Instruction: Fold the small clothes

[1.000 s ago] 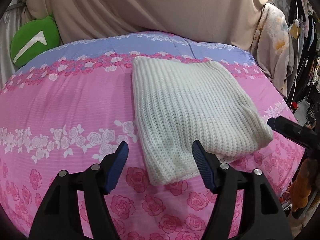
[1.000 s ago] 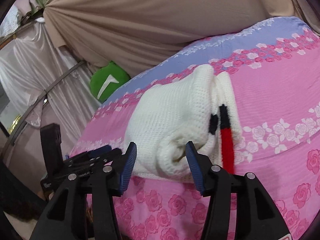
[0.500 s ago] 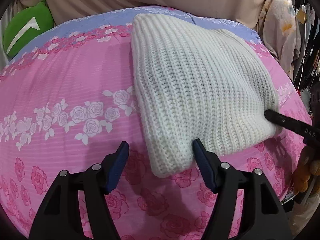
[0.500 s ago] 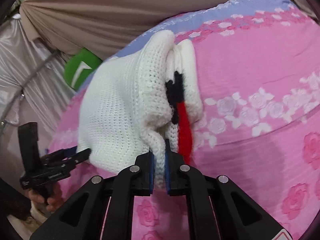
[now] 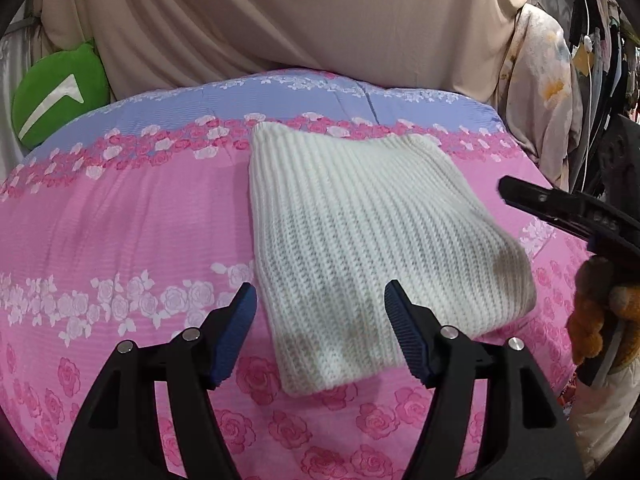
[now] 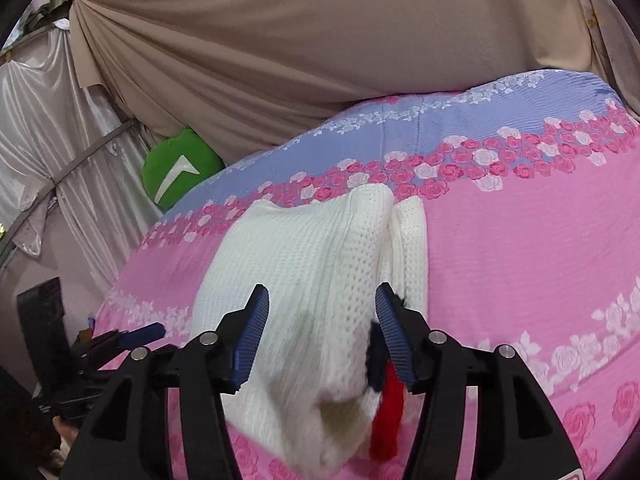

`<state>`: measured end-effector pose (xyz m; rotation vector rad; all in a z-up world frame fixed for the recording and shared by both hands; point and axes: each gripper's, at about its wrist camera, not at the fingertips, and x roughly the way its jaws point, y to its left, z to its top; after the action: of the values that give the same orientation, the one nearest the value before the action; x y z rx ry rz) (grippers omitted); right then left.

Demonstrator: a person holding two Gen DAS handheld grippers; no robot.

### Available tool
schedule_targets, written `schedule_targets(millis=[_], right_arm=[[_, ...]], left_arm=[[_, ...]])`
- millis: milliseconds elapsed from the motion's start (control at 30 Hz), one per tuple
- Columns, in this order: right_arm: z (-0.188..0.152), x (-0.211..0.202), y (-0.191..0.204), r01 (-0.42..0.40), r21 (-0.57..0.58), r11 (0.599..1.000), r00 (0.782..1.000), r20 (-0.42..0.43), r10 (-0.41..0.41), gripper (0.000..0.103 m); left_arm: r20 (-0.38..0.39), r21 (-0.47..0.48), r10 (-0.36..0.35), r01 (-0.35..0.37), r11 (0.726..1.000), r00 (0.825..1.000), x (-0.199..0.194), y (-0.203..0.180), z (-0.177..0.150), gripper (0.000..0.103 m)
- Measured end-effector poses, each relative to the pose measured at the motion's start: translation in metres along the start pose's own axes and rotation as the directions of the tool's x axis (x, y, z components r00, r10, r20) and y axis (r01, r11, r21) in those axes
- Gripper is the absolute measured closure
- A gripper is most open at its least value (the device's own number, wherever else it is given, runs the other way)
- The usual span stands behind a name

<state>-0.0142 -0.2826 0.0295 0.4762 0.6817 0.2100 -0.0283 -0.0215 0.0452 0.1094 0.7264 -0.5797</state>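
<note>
Right claw point(image 6: 318, 322) reopened, released sweater point(image 6: 296, 300) | left claw point(image 5: 320, 332) still wide, empty

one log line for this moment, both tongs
left tongs: open | right tongs: open | white knit: folded, on floral bedspread

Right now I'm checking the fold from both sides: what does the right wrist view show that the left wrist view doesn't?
Only the right wrist view shows the red strip and black patch at the white knit garment's layered edge, between the open right gripper fingers. Only the left wrist view shows the flat ribbed top and hanging clothes. Both show the floral bedspread, green cushion and the open left gripper.
</note>
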Motion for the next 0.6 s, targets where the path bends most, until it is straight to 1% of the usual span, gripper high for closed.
schedule_targets(millis=[100,133,167,200,267,300,333,367,400,433,467,500,533,600], right_arm=[[0.011,0.047,-0.009,0.043,-0.003,0.999,0.996,-0.084,-0.043,0.045],[0.016,0.061,-0.012,0.051,-0.012,0.999,0.992,-0.117,-0.052,0.062],[0.018,0.066,-0.013,0.040,-0.009,0.999,0.990,-0.133,-0.041,0.084],[0.023,0.061,-0.013,0.010,0.006,1.000,0.993,-0.116,-0.009,0.085],[0.034,0.034,-0.008,-0.066,0.008,0.998,0.997,-0.025,0.066,0.089],[0.038,0.020,-0.009,-0.083,0.013,0.996,0.996,0.021,0.082,0.089],[0.039,0.013,-0.012,-0.086,0.022,0.996,0.995,0.042,0.085,0.089],[0.038,0.015,-0.021,-0.067,0.036,0.997,0.997,0.038,0.066,0.089],[0.034,0.027,-0.032,-0.016,0.055,0.998,1.000,0.000,0.017,0.089],[0.026,0.047,-0.044,0.044,0.062,0.997,0.997,-0.069,-0.040,0.089],[0.019,0.062,-0.050,0.068,0.071,0.995,0.992,-0.107,-0.061,0.087],[0.014,0.064,-0.056,0.028,0.106,0.994,0.996,-0.083,-0.019,0.087],[0.012,0.059,-0.058,0.011,0.137,0.991,0.997,-0.072,-0.001,0.086],[0.013,0.043,-0.052,0.011,0.145,0.989,0.999,-0.033,-0.006,0.085]], left_arm=[[-0.008,-0.004,0.004,-0.004,1.000,1.000,0.014,-0.004,0.011,0.038],[-0.013,-0.002,0.002,-0.002,1.000,1.000,0.018,-0.005,0.012,0.038],[-0.026,0.000,0.007,-0.007,1.000,1.000,0.024,-0.007,0.012,0.038],[-0.035,0.003,0.004,-0.004,1.000,0.999,0.028,-0.009,0.012,0.038],[-0.047,0.015,0.004,-0.003,1.000,0.999,0.033,-0.011,0.009,0.038],[-0.051,0.016,0.004,-0.003,1.000,0.999,0.036,-0.012,0.008,0.038],[-0.057,0.015,0.005,-0.004,1.000,0.998,0.040,-0.013,0.007,0.038],[-0.064,0.015,0.006,-0.005,1.000,0.998,0.044,-0.014,0.005,0.038],[-0.068,0.019,0.014,-0.013,1.000,0.998,0.047,-0.016,0.004,0.038],[-0.069,0.027,0.025,-0.023,0.999,0.997,0.050,-0.017,0.004,0.038],[-0.070,0.038,0.037,-0.035,0.999,0.997,0.053,-0.019,0.003,0.038],[-0.069,0.050,0.057,-0.053,0.997,0.996,0.055,-0.022,0.003,0.037],[-0.067,0.060,0.072,-0.068,0.996,0.995,0.056,-0.024,0.002,0.036],[-0.067,0.075,0.084,-0.079,0.994,0.994,0.057,-0.028,0.001,0.031]])
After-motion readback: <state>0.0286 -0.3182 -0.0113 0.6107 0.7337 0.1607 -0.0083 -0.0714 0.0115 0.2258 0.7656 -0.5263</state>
